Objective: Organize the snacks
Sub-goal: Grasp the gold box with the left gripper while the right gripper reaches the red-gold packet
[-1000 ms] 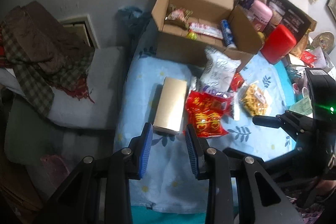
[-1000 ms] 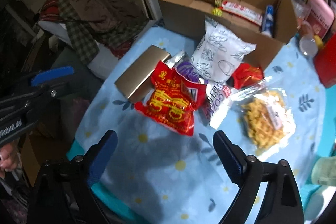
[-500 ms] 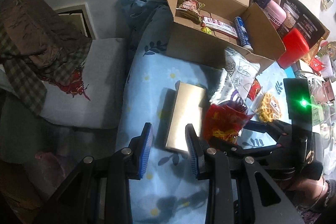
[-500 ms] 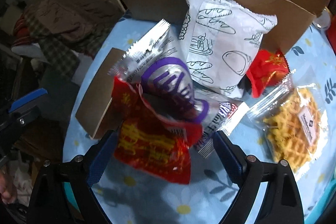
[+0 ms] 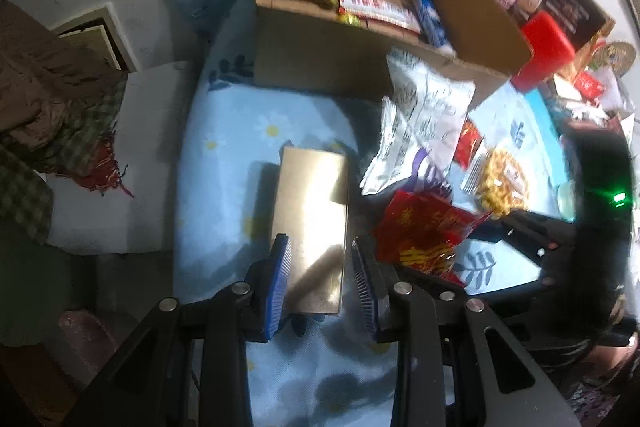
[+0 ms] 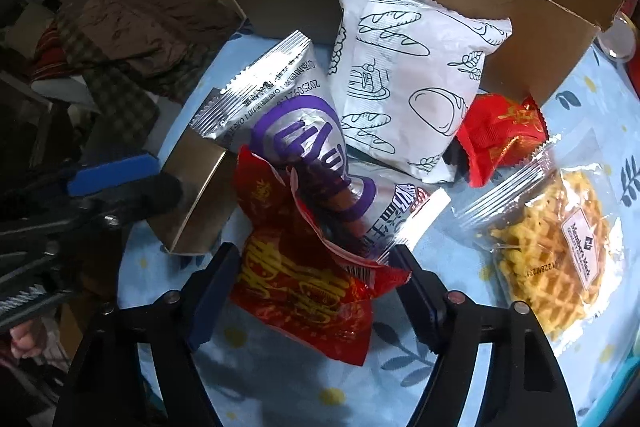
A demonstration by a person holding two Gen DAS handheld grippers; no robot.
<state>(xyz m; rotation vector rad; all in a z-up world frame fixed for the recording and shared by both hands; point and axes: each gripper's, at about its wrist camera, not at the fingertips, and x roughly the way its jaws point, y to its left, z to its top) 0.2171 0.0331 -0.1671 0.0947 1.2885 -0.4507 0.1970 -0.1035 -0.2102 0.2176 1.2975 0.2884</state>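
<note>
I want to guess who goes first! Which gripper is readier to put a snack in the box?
Right. The right gripper straddles the red snack bag, its jaws having just been closing. The left gripper, shut, only hovers over the gold box.

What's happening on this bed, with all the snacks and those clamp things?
A person is sorting snacks with a hand-held gripper in each hand. The right gripper has just been closing its jaws around the red snack bag, which lies between them on the flowered sheet. The left gripper straddles the near end of the gold box, its jaws nearly shut. A few snacks already sit in the cardboard box.
</note>
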